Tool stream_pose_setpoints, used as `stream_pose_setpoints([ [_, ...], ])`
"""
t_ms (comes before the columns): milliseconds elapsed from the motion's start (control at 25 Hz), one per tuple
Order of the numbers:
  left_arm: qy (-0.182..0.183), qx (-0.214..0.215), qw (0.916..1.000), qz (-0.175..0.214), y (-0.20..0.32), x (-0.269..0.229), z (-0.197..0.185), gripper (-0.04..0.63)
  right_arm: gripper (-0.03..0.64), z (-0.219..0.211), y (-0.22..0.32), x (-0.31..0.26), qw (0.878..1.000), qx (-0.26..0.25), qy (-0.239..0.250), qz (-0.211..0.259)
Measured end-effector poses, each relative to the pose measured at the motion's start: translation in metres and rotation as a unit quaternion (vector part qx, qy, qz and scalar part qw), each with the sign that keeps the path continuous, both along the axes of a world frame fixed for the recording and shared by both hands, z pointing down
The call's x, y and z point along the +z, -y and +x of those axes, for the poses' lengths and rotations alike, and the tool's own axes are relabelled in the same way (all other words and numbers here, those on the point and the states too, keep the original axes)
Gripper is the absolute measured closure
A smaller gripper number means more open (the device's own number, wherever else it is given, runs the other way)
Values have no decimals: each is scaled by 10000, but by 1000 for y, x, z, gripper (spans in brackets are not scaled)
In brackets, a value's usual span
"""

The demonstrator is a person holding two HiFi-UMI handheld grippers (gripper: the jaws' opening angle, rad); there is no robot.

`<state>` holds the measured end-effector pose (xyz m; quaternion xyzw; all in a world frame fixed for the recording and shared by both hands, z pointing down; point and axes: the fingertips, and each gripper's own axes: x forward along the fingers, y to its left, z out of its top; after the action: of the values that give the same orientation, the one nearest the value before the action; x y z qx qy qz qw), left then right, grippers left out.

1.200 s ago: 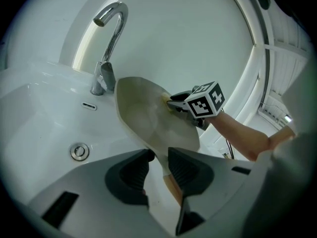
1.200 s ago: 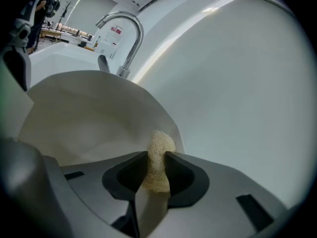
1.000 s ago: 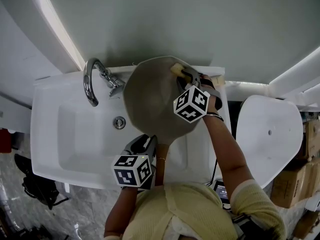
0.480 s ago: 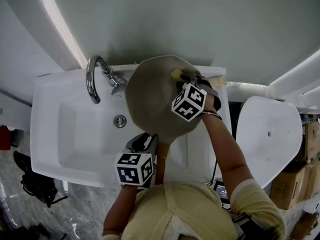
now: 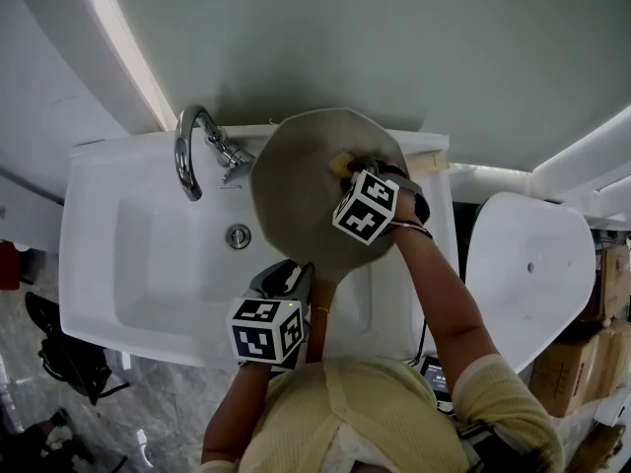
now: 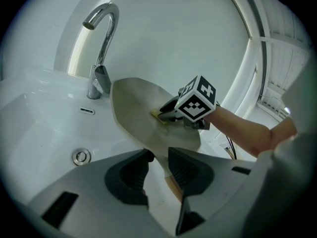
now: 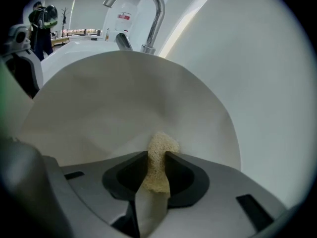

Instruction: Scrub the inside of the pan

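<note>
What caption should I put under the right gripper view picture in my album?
Right gripper pinching a yellow sponge against the inside of the tilted pan, tap behind.

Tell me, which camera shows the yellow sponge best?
The right gripper view: the sponge fills the centre, pinched between the jaws against the pan. The head view shows a small yellow corner; the left gripper view, a distant yellow speck.

no readable text or numbers, distant red label (image 7: pixel 124 18) too blurred
</note>
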<state>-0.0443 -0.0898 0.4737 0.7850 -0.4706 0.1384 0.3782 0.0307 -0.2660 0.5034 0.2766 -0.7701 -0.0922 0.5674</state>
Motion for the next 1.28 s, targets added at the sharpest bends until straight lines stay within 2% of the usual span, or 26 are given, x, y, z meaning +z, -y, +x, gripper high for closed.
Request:
stream_pose_setpoints([
  [600,10,11,10000,16,-1,0,0,422,495,-26,-47,6,9941,-653,224,-841],
  [1000,29,36,10000,24,0,0,1,422,495,-43,-84,11,9818,-1103,391,-1497],
  [1280,41,53,10000,43,0,0,0,422,495,-53,-111,12,9650,-1405,486,-2162],
])
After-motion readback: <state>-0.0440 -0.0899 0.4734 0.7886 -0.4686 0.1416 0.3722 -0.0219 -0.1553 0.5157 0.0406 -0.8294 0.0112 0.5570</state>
